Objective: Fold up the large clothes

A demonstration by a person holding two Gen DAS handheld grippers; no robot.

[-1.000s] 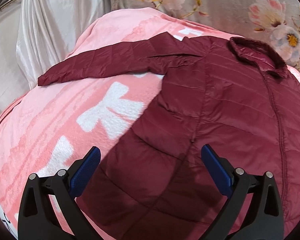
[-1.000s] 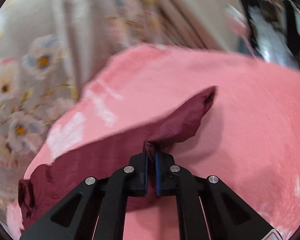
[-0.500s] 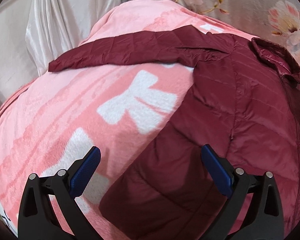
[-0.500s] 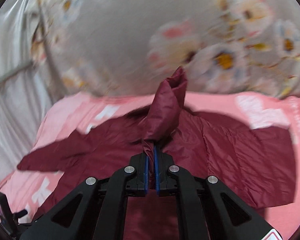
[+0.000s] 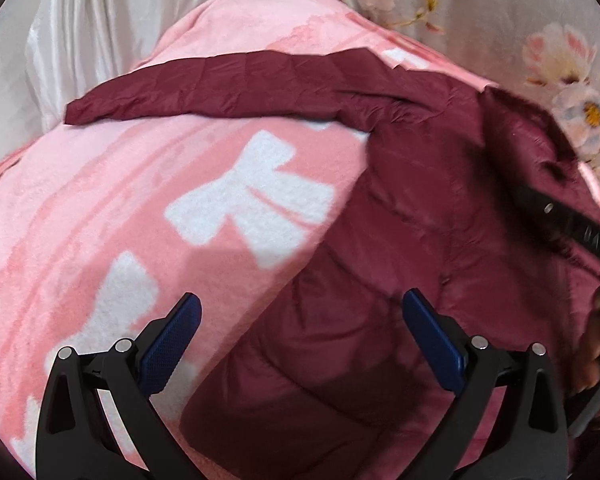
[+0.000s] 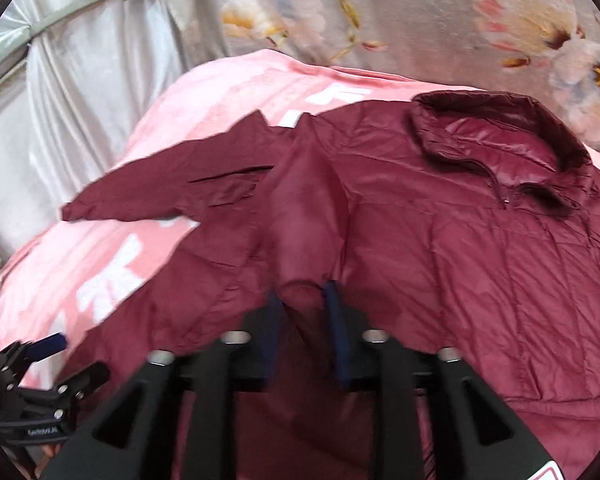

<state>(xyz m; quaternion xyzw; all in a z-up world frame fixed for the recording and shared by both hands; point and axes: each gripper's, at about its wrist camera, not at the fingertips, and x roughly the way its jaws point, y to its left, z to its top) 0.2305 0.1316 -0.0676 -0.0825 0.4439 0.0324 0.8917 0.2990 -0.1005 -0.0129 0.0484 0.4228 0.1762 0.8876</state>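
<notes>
Here, our right gripper [image 6: 303,300] stands parted around the folded-over sleeve [image 6: 300,216], fingers no longer clenched, above the maroon jacket [image 6: 480,264]. Our left gripper [image 5: 300,332] hangs wide open over that jacket's hem. The jacket lies spread on a pink blanket [image 5: 140,184], its other sleeve [image 5: 204,88] outstretched.

One jacket [image 6: 440,248] – one pink blanket [image 5: 120,200] – two grippers: left [image 5: 300,340], right [image 6: 304,312].
</notes>
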